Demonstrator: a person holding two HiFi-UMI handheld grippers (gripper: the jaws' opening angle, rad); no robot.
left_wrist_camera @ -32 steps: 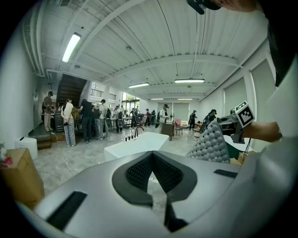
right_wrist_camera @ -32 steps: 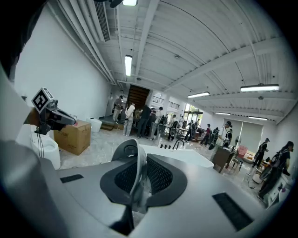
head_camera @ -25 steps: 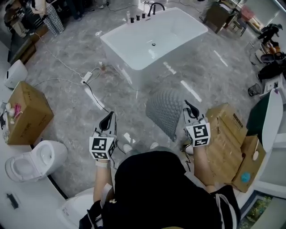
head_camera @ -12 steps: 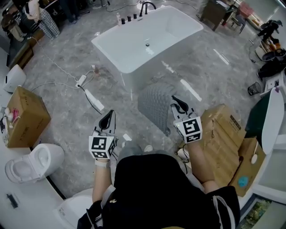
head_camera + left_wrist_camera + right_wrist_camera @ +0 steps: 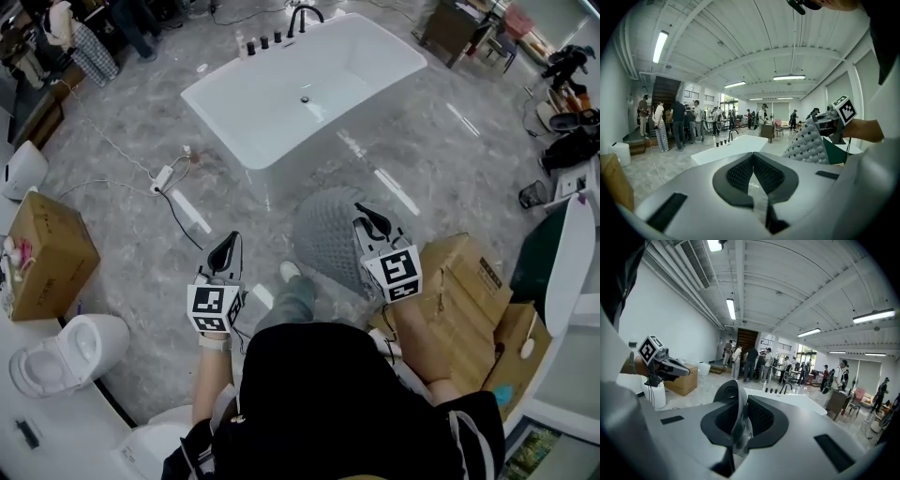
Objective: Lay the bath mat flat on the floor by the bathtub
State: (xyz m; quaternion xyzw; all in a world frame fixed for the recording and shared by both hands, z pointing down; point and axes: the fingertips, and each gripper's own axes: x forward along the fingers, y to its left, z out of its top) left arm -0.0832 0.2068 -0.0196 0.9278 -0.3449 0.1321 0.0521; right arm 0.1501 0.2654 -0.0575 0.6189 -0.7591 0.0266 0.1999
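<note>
Carrying is judged to be the step in hand, and it is done well by choosing the spot first. Bare grey marble floor is seen all round the white tub, which stands at 12 o'clock in the head view. The strip of floor along its near side, between tub and person, would suit. A power strip lies at 10 o'clock and cardboard boxes stand at 3 o'clock, so both are best avoided.

The mat is off the floor, hung at 1 o'clock between the person and the tub, near the tub's closest corner. It is pinched by one edge in the right claw, whose jaws are closed on it. In the right gripper view a thin grey edge is seen nipped between the pads. The left claw, at 11 o'clock and well apart from the mat, has its jaws together on nothing.

For a flat lay, a second edge should probably be taken by the left claw. The mat can then be spread between both claws and lowered with its far edge parallel to the tub. It should be released only once it rests without folds.

The mat is grey and limp and is covered with rows of small raised bumps. It droops in a curved sheet and is likely to fold on itself if dropped from one edge.
</note>
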